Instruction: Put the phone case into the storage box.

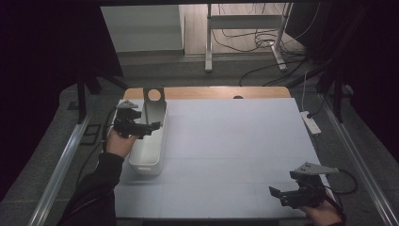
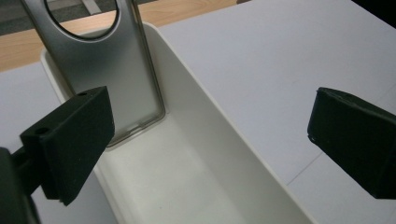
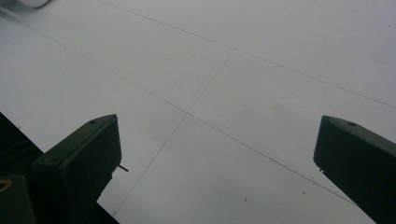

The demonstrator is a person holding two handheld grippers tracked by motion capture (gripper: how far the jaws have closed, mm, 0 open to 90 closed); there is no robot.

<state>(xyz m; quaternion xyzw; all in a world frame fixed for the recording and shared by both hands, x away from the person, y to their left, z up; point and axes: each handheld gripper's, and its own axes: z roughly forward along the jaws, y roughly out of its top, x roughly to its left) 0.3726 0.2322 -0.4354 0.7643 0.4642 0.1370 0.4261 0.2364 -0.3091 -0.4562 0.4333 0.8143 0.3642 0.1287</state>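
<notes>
A long, narrow white plastic bin (image 1: 149,146) stands near the left edge of the white tabletop (image 1: 226,141), its length running from front to back. A flat silver metal plate with a round hole (image 1: 153,106) leans upright against the bin's far end wall, its lower edge resting on the bin floor.

The left gripper (image 1: 153,126) hovers over the bin's left rim, jaws spread wide and holding nothing. In the left gripper view, the jaws straddle the bin's open interior, with the plate (image 2: 105,70) just beyond the left jaw.

The right gripper (image 1: 277,193) sits low by the tabletop's front right corner, jaws also spread and empty. Between the bin and this gripper lies broad bare surface. A white power strip (image 1: 310,122) lies just off the right edge.
</notes>
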